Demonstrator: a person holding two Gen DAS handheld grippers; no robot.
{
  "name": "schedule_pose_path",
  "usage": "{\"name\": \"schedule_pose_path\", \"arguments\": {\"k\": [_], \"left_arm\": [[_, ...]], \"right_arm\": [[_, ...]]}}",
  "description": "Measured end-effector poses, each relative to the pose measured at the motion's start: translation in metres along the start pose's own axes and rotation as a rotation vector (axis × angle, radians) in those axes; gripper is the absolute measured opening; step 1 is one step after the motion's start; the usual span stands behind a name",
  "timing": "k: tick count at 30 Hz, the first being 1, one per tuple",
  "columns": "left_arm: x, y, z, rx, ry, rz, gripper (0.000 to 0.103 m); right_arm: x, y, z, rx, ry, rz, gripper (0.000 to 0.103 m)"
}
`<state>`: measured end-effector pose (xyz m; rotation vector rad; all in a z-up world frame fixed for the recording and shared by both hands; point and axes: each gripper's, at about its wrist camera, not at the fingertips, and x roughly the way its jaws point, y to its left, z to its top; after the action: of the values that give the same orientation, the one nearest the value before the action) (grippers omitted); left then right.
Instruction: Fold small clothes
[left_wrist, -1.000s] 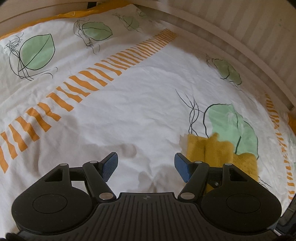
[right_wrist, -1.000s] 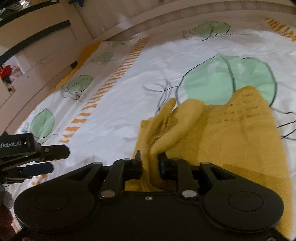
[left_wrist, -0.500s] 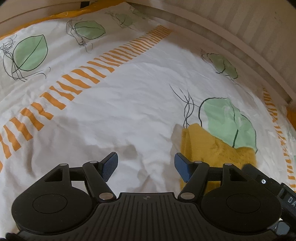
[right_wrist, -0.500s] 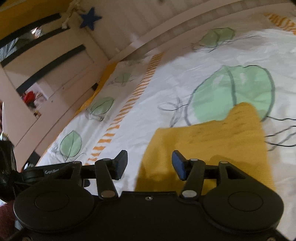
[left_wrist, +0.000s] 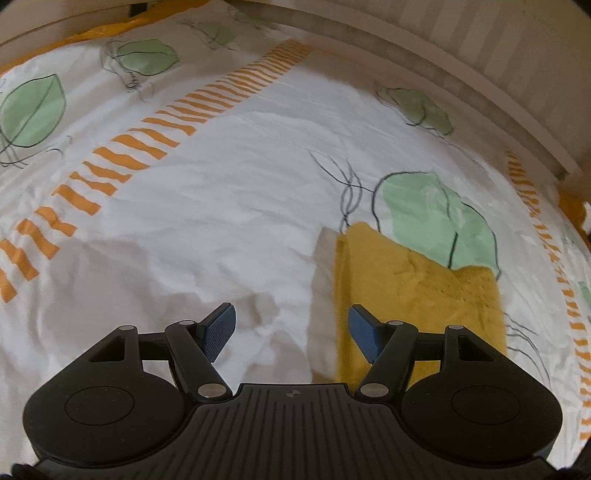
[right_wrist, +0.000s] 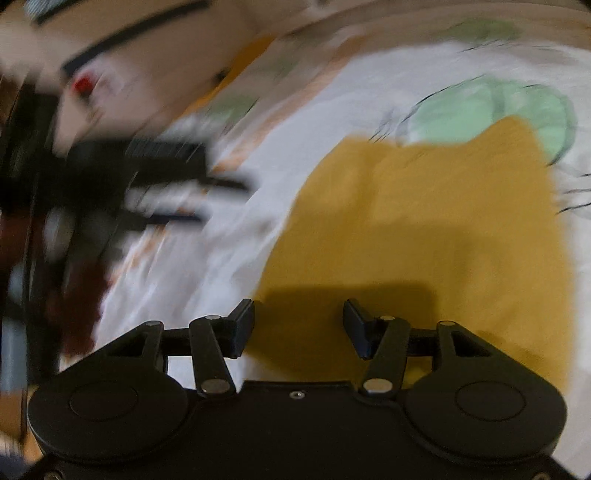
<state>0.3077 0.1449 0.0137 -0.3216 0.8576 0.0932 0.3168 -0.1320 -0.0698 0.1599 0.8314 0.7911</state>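
Note:
A small yellow knitted garment (left_wrist: 417, 291) lies folded flat on the white bed cover (left_wrist: 221, 206), to the right in the left wrist view. My left gripper (left_wrist: 291, 328) is open and empty, just left of the garment's left edge. In the blurred right wrist view the yellow garment (right_wrist: 424, 229) fills the middle. My right gripper (right_wrist: 298, 325) is open and empty, above the garment's near edge. The left gripper (right_wrist: 162, 184) shows there as a dark blur at the left.
The bed cover has green leaf prints (left_wrist: 432, 214) and orange dashed stripes (left_wrist: 155, 147). A pale bed frame rail (left_wrist: 461, 81) and a striped wall run along the far side. Pale furniture (right_wrist: 122, 59) stands beyond the bed at the left.
My right gripper has let go of the garment, opened and pulled back. The bunched sleeve now lies flat. My left gripper has shifted a little; the right view is now motion-blurred.

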Motion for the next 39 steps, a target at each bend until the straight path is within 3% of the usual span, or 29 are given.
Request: {"name": "schedule_pose_path", "arguments": {"k": [6,11,16,20,23,26,29,33,39], "left_arm": [[0.006,-0.004,-0.007,0.012,0.01,-0.064,0.066],[0.006,-0.017,-0.011,0.079,-0.015,-0.051,0.066],[0.015,-0.027,-0.018,0.139,-0.009,-0.053,0.066],[0.031,-0.029,-0.028,0.179,0.038,-0.029,0.067],[0.044,-0.019,-0.036,0.148,0.09,-0.032,0.07],[0.044,-0.012,-0.038,0.133,0.084,-0.049,0.074],[0.042,-0.013,-0.041,0.141,0.081,-0.048,0.075],[0.038,-0.011,-0.045,0.132,0.089,-0.059,0.075],[0.026,-0.006,-0.049,0.077,0.145,-0.131,0.075]], "right_arm": [[-0.007,0.018,0.003,-0.093,0.037,0.051,0.071],[-0.028,0.001,0.024,-0.081,-0.045,-0.007,0.1],[-0.033,-0.034,0.042,-0.066,-0.108,-0.129,0.103],[-0.023,-0.061,0.05,-0.034,-0.129,-0.16,0.103],[-0.019,-0.082,0.053,0.012,-0.139,-0.218,0.103],[-0.018,-0.109,0.048,0.119,-0.128,-0.304,0.103],[-0.024,-0.131,0.036,0.2,-0.14,-0.278,0.103],[-0.029,-0.13,0.042,0.15,-0.109,-0.267,0.103],[-0.034,-0.136,0.039,0.181,-0.098,-0.211,0.103]]}}
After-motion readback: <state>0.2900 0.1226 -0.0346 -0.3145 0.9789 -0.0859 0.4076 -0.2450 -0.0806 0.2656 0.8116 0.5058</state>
